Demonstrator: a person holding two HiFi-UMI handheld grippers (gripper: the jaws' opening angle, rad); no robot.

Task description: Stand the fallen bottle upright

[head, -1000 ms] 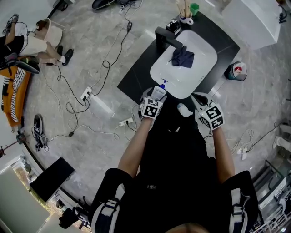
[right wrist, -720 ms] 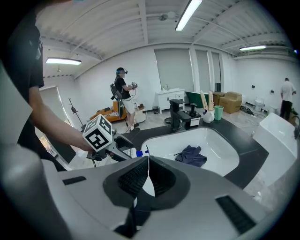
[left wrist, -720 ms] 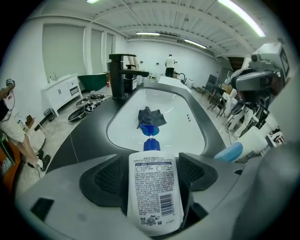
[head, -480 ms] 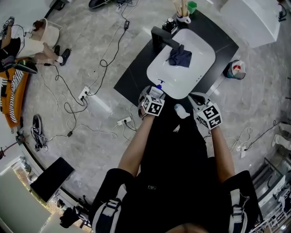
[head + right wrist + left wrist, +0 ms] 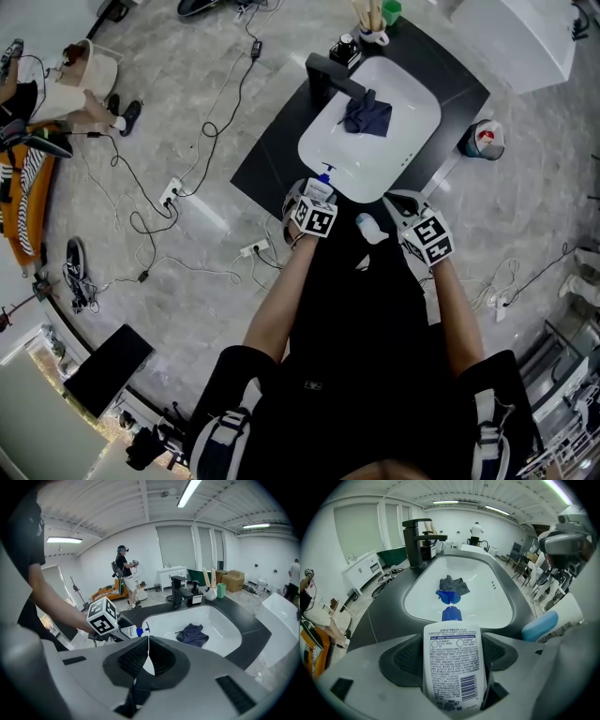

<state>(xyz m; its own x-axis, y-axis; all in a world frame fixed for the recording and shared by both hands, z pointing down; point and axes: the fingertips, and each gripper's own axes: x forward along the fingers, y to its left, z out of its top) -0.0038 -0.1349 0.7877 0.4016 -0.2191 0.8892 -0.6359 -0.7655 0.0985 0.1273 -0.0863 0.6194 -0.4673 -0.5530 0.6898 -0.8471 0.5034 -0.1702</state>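
Bottle [image 5: 451, 667] near white sink [image 5: 487, 609] rim; dark counter [image 5: 384, 616], grey floor [image 5: 187, 94].

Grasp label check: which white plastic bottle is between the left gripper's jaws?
The bottle with the dark blue pump; the left gripper's jaws have just been opening. The pale-blue-capped bottle sits apart, to its right.

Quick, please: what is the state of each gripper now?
Left gripper: holding the bottle between its pads; jaws have just been opening slightly.
Right gripper: closed, holding nothing.
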